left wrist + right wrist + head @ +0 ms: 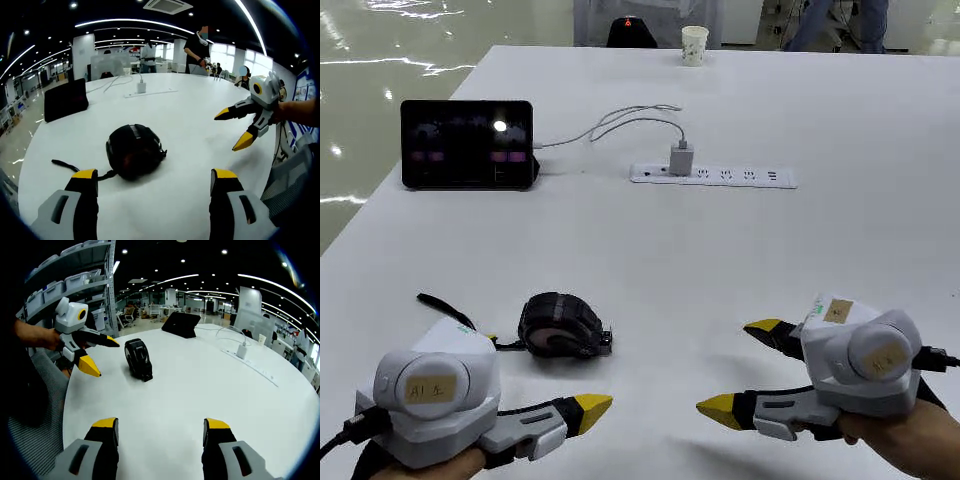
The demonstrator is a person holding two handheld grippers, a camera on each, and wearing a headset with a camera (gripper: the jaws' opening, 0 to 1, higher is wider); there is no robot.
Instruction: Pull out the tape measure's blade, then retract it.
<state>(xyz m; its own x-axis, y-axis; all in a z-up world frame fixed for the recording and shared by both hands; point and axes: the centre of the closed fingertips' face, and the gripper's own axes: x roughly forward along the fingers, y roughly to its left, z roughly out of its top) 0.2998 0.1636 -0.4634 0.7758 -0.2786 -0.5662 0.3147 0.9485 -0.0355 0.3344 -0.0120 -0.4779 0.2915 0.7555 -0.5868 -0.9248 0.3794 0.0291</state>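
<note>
Head view shows the black, rounded tape measure (563, 325) lying on the white table (720, 250), the left gripper (155, 174) just on its near side and the right gripper (738, 367) well to its right, both with yellow-tipped jaws spread apart, touching nothing.

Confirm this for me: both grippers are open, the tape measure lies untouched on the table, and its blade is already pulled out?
Not quite: the blade is not out. The left gripper view shows the tape measure with no blade extended from its case, just a black strap trailing. The rest holds: the left gripper and right gripper are open, and it lies untouched on the table.
</note>
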